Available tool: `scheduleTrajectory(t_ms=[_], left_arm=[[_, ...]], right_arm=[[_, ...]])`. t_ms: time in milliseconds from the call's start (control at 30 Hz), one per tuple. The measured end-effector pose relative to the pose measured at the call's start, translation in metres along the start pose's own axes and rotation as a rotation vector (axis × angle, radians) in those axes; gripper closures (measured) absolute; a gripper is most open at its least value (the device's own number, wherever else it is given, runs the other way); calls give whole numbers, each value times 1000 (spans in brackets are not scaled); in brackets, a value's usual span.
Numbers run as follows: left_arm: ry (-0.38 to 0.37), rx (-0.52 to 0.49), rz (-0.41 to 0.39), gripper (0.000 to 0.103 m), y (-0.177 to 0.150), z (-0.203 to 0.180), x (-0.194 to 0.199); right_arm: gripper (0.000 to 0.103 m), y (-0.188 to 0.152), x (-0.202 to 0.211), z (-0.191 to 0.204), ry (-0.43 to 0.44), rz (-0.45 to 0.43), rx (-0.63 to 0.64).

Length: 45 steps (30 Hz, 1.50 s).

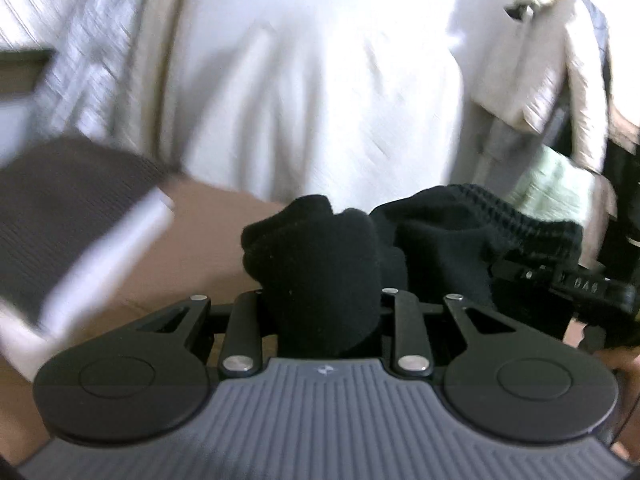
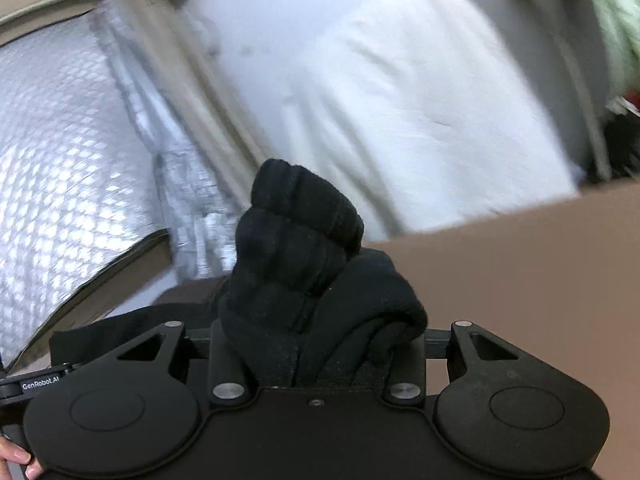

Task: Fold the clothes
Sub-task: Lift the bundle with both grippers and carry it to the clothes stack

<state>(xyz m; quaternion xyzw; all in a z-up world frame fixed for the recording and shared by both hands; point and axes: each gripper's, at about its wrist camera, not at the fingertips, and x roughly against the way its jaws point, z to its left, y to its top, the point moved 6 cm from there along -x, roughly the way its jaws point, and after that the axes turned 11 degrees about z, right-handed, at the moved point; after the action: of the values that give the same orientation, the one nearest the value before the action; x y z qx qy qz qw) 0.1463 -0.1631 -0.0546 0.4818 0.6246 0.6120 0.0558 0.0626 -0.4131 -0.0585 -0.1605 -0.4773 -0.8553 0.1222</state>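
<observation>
Gripping a bunched fold of the black fleece garment (image 1: 320, 264), the left gripper (image 1: 320, 320) has its jaws clenched on cloth that bulges up between them. The right gripper (image 2: 316, 344) points up toward a blurred white curtain (image 2: 420, 112), jaws likewise clamped on a thick wad of the same garment (image 2: 304, 264), above the brown bench (image 2: 540, 264).

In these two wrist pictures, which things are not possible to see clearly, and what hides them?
- Left gripper fingers: left wrist view, covered by the bunched black garment.
- Right gripper fingers: right wrist view, buried in the same black cloth.
- What kind of garment it is: only bunched parts show in both views.
- White cloth behind: motion blur hides its details.
</observation>
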Motion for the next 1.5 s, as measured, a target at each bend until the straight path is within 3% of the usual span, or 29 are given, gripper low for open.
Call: scheduleTrajectory(t_ms=[167, 333, 400, 467, 567, 600, 667, 733, 867, 1000, 1067, 1167, 1200, 1267, 1367, 1400, 1500], left_arm=[[133, 173, -94, 77, 56, 115, 46], [321, 227, -240, 77, 115, 203, 77], [317, 293, -284, 77, 131, 240, 78], [233, 406, -344, 76, 132, 284, 69], [234, 572, -351, 66, 112, 342, 30], [250, 615, -306, 64, 100, 359, 8], [321, 723, -171, 60, 70, 391, -35], [312, 781, -165, 54, 52, 406, -50], [222, 849, -232, 53, 48, 414, -46], [313, 789, -242, 56, 56, 404, -49], [292, 796, -259, 56, 53, 399, -47], [354, 700, -157, 54, 60, 391, -56], [390, 686, -135, 54, 62, 391, -58], [459, 657, -91, 52, 65, 389, -61], [433, 666, -98, 51, 66, 390, -58], [419, 673, -110, 51, 68, 390, -54], [469, 630, -180, 54, 80, 377, -29]], right_arm=[[57, 61, -95, 101, 145, 74, 146], [59, 119, -215, 198, 301, 118, 222], [59, 135, -259, 225, 365, 123, 219], [60, 144, -303, 240, 415, 136, 192], [60, 136, -374, 242, 439, 174, 150], [60, 128, -398, 239, 423, 204, 137], [60, 99, -444, 226, 294, 299, 142], [59, 74, -470, 215, 225, 325, 164], [59, 69, -467, 205, 274, 295, 50], [62, 84, -432, 218, 302, 247, 10], [62, 92, -406, 220, 331, 241, -16], [57, 96, -416, 215, 229, 347, 32], [47, 92, -430, 207, 208, 417, 26], [43, 87, -446, 184, 224, 508, -45], [36, 87, -428, 156, 365, 487, -237], [34, 87, -418, 151, 365, 468, -253], [35, 93, -381, 146, 260, 360, -183]])
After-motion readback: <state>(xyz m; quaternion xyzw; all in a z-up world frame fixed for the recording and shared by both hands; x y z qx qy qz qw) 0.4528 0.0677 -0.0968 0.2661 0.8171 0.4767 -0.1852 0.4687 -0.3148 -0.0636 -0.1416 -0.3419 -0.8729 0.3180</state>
